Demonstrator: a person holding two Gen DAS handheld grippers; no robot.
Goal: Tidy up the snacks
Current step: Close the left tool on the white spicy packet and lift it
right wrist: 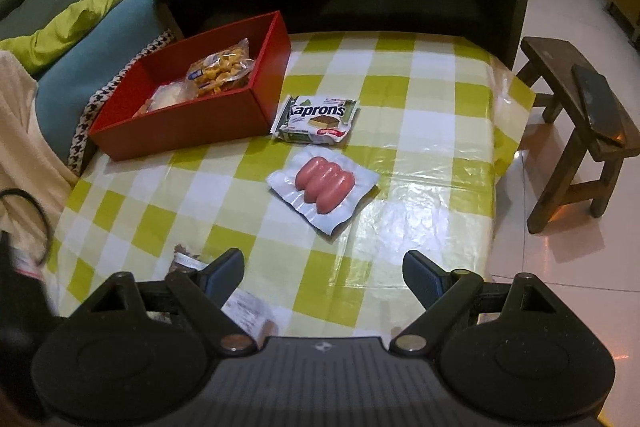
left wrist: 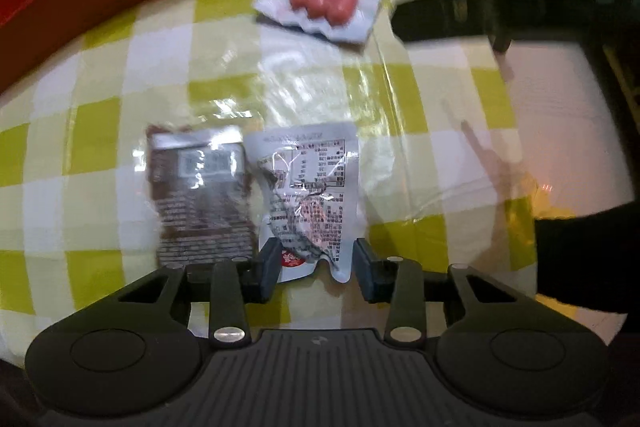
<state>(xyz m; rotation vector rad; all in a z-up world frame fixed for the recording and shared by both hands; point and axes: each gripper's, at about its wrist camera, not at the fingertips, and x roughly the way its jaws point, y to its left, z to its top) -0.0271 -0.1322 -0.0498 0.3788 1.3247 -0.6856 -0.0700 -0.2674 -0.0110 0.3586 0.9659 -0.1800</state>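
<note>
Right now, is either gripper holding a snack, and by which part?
Neither. The left gripper is open, its fingers straddling the bottom edge of the white pouch without closing. The right gripper is open over the tablecloth.

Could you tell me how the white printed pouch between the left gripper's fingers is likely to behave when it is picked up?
The crinkled white printed plastic pouch looks thin and wrinkled, so it will probably flop from whichever edge is pinched. Its glossy film may slip between the left gripper's open fingers. It lies flat, so it probably weighs little.
</note>
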